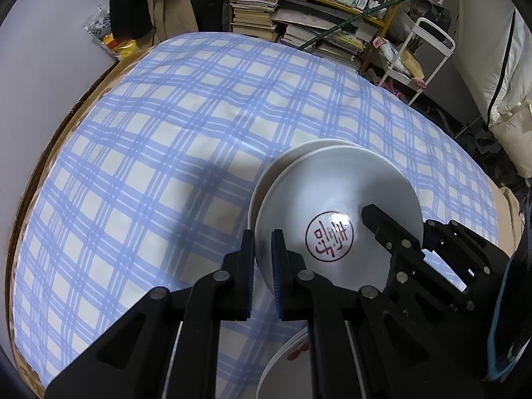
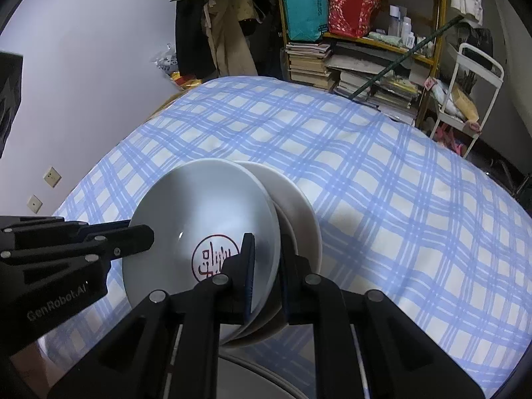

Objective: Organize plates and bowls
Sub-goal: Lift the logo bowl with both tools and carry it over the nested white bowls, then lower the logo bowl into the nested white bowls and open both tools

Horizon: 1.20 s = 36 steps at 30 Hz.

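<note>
A stack of white bowls (image 1: 332, 186) (image 2: 199, 206) is held tilted over the blue checked tablecloth (image 1: 159, 126) (image 2: 382, 173). The top bowl has a red round seal mark inside, and a second bowl (image 2: 299, 199) shows beneath it. My left gripper (image 1: 262, 242) is shut on the stack's left rim, one finger inside and one outside. My right gripper (image 2: 267, 249) is shut on the opposite rim, across both bowls. Each gripper also shows in the other's view: the right gripper (image 1: 399, 229) and the left gripper (image 2: 139, 229). Whether the stack touches the cloth is hidden.
A white plate (image 1: 286, 355) (image 2: 252, 375) with red marks lies close below the grippers. Behind the table stand a yellow shelf of books and bags (image 1: 299, 23) (image 2: 349, 50), a white cart (image 1: 419, 60) (image 2: 465, 99) and hanging clothes (image 2: 226, 33). A wall (image 2: 83, 66) runs on the left.
</note>
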{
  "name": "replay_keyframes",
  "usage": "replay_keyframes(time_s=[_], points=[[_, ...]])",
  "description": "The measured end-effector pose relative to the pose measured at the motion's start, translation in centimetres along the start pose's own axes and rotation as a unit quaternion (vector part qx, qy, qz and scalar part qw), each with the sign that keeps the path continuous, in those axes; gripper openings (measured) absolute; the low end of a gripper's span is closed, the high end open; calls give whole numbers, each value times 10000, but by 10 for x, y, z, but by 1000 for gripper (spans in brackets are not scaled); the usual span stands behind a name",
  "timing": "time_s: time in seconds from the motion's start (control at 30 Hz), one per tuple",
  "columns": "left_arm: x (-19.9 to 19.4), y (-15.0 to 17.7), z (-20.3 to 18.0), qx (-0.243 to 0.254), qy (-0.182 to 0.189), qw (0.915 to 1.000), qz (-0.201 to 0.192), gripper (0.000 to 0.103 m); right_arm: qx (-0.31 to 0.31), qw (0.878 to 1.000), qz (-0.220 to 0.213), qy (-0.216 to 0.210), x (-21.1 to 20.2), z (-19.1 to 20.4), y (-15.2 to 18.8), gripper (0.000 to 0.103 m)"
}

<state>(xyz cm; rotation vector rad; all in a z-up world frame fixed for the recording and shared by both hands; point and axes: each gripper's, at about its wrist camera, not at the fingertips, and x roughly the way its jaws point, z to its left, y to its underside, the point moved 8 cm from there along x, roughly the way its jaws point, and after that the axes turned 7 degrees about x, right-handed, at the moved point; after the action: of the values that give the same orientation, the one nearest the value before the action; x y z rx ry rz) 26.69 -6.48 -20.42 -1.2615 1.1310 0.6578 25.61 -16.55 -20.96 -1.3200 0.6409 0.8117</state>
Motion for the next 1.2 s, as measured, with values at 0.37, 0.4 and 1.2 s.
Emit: replay_keyframes(time_s=[0.37, 0.4, 1.2], points=[[-1, 1, 1, -57, 74, 10000, -1, 10, 24, 9989, -279, 371, -7, 2, 3, 15], [-1, 1, 1, -64, 78, 9999, 6, 10, 1, 9988, -301, 392, -8, 3, 3, 15], [-8, 0, 9, 37, -224, 9996, -142, 15, 123, 9975, -549, 423, -22, -8, -3, 21]])
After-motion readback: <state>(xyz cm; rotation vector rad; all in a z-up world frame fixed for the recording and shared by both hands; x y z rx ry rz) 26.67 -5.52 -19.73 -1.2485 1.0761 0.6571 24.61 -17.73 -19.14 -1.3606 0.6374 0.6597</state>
